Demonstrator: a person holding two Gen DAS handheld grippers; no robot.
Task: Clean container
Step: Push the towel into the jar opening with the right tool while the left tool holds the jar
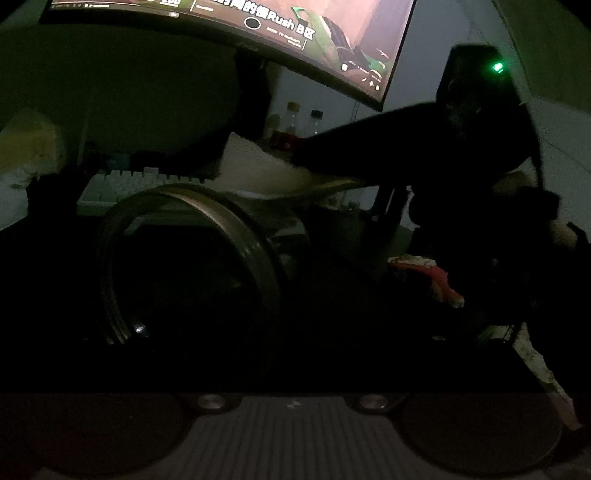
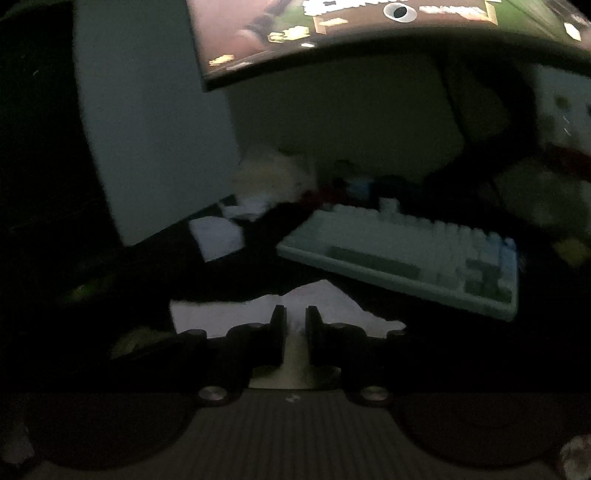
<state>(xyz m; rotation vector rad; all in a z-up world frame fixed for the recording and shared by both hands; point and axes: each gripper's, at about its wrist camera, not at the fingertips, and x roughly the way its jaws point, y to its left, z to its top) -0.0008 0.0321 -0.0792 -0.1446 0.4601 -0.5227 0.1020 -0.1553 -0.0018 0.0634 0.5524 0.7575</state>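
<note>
On the dark counter [image 1: 351,350], left wrist view: jar [image 1: 184,266] lies on its side, round mouth facing the camera, just in front of the keyboard [image 1: 122,184]. Left gripper's fingers don't show in the dim frame; it reads fully released, and whether the jar sits between the jaws I can't tell. Right gripper [image 1: 306,155] reaches in from the right, its dark body over the jar, white tissue [image 1: 258,166] at its tip above the jar's far side. Right wrist view: right gripper [image 2: 295,321] clenched on the tissue [image 2: 332,302], jaws nearly together with a thin strip of white between them. Keyboard [image 2: 406,251] beyond, angled. Lit monitor [image 1: 258,29] overhead in both views, bottles [image 1: 303,122] behind it on the right. Red-and-white object [image 1: 436,277] right of the jar, can't identify
</note>
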